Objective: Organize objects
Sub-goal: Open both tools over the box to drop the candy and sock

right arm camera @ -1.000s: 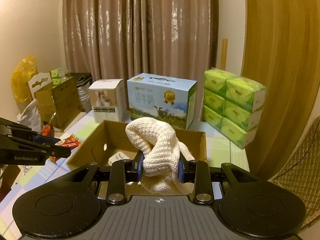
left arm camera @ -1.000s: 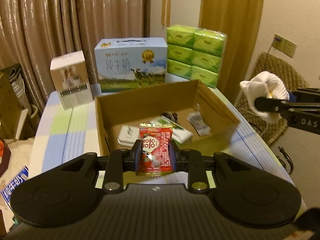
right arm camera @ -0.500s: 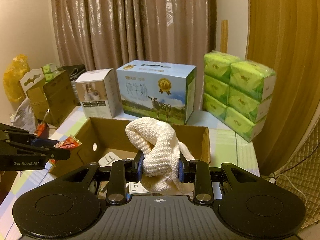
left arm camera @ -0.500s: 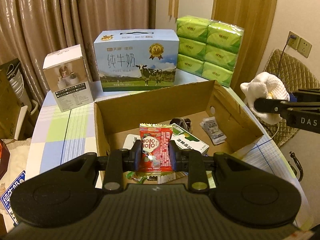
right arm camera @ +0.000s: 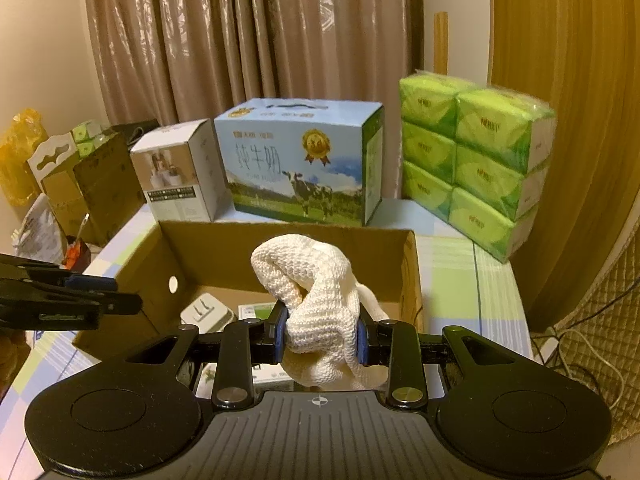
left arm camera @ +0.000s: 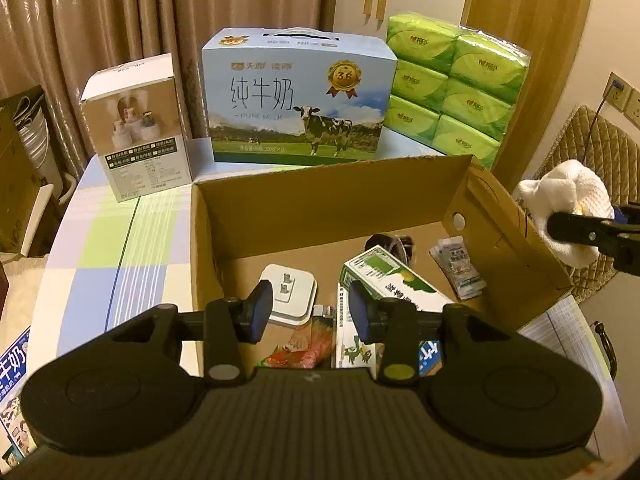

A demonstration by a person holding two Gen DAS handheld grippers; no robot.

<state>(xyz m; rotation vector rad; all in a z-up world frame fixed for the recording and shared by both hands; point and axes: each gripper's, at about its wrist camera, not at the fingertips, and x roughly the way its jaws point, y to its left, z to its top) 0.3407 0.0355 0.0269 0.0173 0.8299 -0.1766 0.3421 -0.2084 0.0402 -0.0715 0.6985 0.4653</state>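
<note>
Two hand-held grippers: left [left arm camera: 311,307] agape, right [right arm camera: 320,336] clamping cloth [right arm camera: 316,300] (white).

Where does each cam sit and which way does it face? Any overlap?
Left wrist: on the left gripper, angled down into the cardboard box; its own open fingers show, with the red snack packet lying below them.
Right wrist: on the right gripper, looking level across the box toward the curtain; its fingers are shut on the white knit cloth.
Shared: the box, milk carton case, green tissue packs, and each view catches the other gripper at its edge.
</note>
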